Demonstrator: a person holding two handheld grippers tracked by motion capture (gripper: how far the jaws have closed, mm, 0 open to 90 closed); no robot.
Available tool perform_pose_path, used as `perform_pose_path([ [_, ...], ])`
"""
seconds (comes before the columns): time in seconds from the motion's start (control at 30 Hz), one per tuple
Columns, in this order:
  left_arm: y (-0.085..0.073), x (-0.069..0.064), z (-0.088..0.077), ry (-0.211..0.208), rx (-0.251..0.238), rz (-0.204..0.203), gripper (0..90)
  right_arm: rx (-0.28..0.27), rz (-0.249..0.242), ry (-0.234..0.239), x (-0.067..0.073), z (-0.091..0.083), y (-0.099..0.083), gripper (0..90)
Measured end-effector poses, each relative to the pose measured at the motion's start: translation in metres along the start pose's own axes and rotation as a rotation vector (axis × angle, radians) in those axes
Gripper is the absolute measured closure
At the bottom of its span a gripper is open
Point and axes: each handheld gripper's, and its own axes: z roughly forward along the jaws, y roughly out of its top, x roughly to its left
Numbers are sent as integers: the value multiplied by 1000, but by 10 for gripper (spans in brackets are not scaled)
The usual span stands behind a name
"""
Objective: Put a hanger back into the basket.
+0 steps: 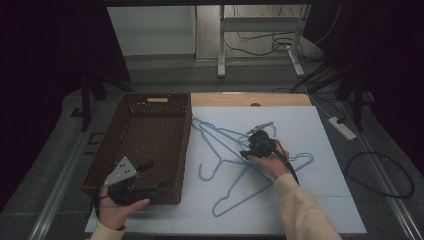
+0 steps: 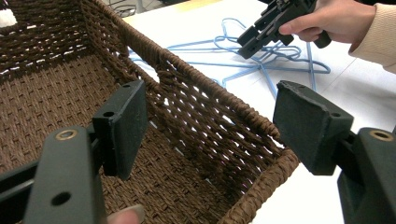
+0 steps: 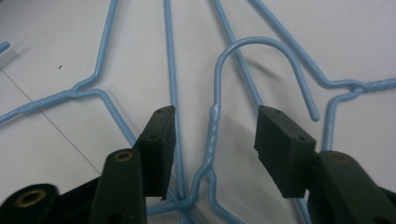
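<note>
Several blue hangers [image 1: 235, 160] lie tangled on the white table [image 1: 310, 210], beside the basket [image 1: 150, 145]. Right gripper [image 3: 212, 135] is spread around one hanger's twisted neck, not yet pinching. Left gripper [image 2: 210, 126] is spread, straddling the basket rim. Next: neck to be clamped squarely, then lifted clear.

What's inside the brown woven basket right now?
The brown woven basket shows only its bare woven floor. The left gripper hides the near right corner in the high view. The light blue wire hangers lie beside it on the white table.
</note>
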Motion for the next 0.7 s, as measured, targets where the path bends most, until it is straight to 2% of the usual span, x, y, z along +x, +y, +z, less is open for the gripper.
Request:
perform_pose_path([
  [0.17,0,0,0,0,1,0,277,22,0,-2,0,6,0,570],
  [0.27,0,0,-1,-1,-1,-1,277,33,4,8,0,10,0,656],
  [0.33,0,-1,-1,0,-1,0,276,43,4,9,0,11,0,678],
  [0.43,0,-1,-1,-2,-1,1,276,49,6,-5,3,12,0,782],
  [0.47,0,-1,-1,-1,0,1,276,53,20,-7,3,11,0,813],
  [0.57,0,-1,0,-2,2,1,276,31,61,-9,2,8,-1,845],
  [0.6,0,-1,0,-2,2,-1,276,31,61,-9,2,8,-1,845],
  [0.7,0,-1,0,-1,2,0,276,-15,62,-10,3,-1,-2,858],
])
